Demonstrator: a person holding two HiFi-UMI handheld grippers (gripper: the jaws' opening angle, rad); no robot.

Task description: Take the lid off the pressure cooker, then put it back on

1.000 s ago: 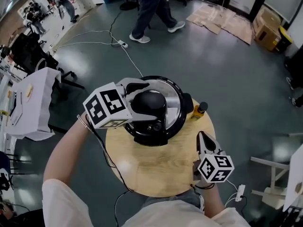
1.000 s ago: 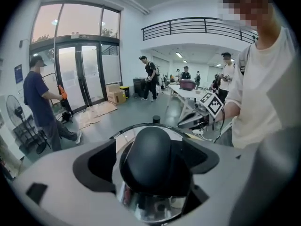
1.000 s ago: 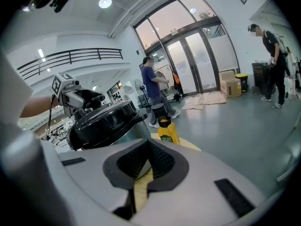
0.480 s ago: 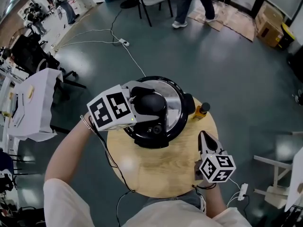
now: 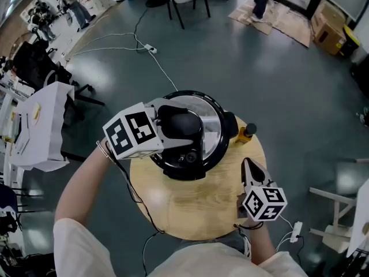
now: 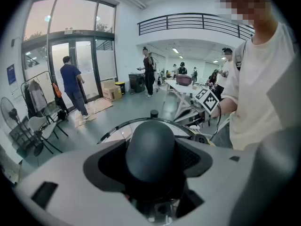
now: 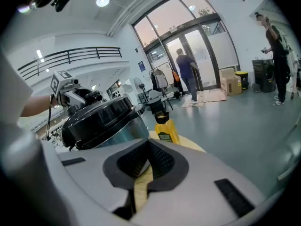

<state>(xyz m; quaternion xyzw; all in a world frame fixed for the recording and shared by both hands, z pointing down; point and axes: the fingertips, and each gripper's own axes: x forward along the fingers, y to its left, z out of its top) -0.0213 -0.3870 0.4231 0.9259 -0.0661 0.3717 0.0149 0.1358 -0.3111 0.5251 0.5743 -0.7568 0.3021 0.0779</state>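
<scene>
**No readable print anywhere in the hall!**

The yellow bottle (image 7: 165,130) on the table (image 5: 196,206) wore a dark label (image 7: 164,136), but its print was far too small to make out. A blue sign (image 6: 10,73) on the wall by the glass doors was just a blur as well. The marker cube (image 5: 134,131) on the left tool (image 5: 180,126) and the second cube (image 5: 264,203) on the right tool (image 5: 248,167) showed black-and-white square patterns only, no letters or digits.
</scene>
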